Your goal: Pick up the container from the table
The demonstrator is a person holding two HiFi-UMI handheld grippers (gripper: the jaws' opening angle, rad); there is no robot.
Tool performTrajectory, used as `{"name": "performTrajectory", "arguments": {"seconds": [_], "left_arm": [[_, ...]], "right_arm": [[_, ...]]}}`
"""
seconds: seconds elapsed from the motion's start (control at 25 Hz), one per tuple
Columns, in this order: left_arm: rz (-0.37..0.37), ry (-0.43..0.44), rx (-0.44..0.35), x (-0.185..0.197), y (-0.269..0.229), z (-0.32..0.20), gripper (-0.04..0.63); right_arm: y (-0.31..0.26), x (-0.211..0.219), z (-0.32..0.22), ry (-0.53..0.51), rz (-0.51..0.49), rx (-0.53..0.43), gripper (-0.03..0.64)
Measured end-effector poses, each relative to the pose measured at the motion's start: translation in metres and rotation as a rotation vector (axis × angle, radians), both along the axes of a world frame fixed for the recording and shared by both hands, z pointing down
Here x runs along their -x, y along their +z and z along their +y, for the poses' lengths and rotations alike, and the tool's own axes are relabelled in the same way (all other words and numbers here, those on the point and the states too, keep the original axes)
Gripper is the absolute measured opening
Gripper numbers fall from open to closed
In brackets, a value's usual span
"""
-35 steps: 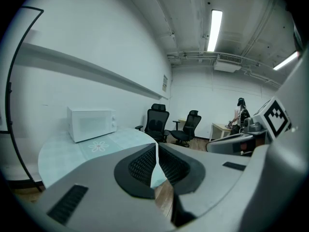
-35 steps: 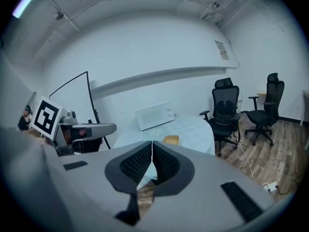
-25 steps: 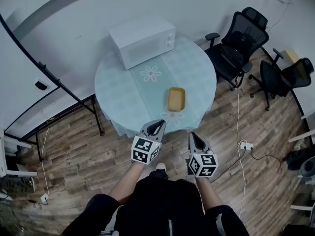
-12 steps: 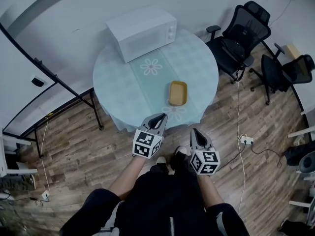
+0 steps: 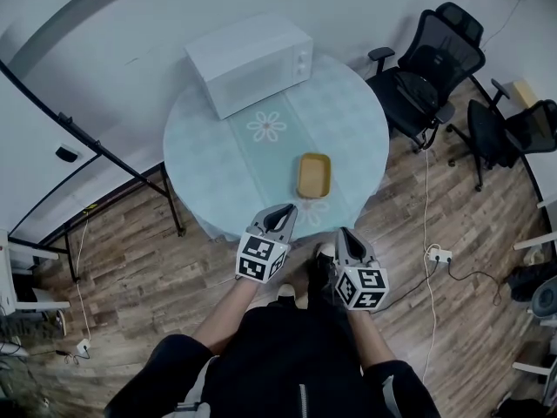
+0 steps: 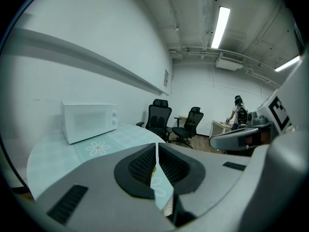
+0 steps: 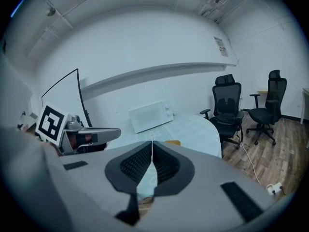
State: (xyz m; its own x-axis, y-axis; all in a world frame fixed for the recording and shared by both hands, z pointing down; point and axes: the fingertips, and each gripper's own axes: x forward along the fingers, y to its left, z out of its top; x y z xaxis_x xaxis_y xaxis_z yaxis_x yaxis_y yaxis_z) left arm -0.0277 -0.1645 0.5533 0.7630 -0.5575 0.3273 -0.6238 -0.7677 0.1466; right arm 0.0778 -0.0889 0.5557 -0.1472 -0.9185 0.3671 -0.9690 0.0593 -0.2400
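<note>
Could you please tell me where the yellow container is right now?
In the head view, the yellow container lies on the round table, in its near right part, between the white microwave and the near edge.

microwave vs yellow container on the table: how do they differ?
Colour: the microwave is white, the container yellow.
Size: the microwave is far bigger and taller; the container is small and shallow.
Form: the microwave is a closed box, while the container looks like an open-topped tray.
Place: the microwave stands at the table's far edge, the container towards its near edge.
Both rest on the round table.
</note>
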Motion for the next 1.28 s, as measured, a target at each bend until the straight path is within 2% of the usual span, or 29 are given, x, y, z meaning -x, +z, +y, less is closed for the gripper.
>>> {"name": "performTrajectory", "arguments": {"seconds": [0.32, 0.8, 1.28], "left_arm": [[-0.028, -0.040, 0.010, -0.026, 0.009, -0.045, 0.028], [-0.089, -0.118, 0.081, -0.054, 0.032, -0.106, 0.034], [-0.140, -0.213, 0.175, -0.067, 0.074, -0.150, 0.146]], "right_arm": [[0.001, -0.028, -0.058, -0.050, -0.006, -0.006, 0.025], [-0.007, -0.062, -0.143, -0.138, -0.027, -0.015, 0.025], [0.003, -0.088, -0.196, -0.217, -0.030, 0.014, 0.025]]}}
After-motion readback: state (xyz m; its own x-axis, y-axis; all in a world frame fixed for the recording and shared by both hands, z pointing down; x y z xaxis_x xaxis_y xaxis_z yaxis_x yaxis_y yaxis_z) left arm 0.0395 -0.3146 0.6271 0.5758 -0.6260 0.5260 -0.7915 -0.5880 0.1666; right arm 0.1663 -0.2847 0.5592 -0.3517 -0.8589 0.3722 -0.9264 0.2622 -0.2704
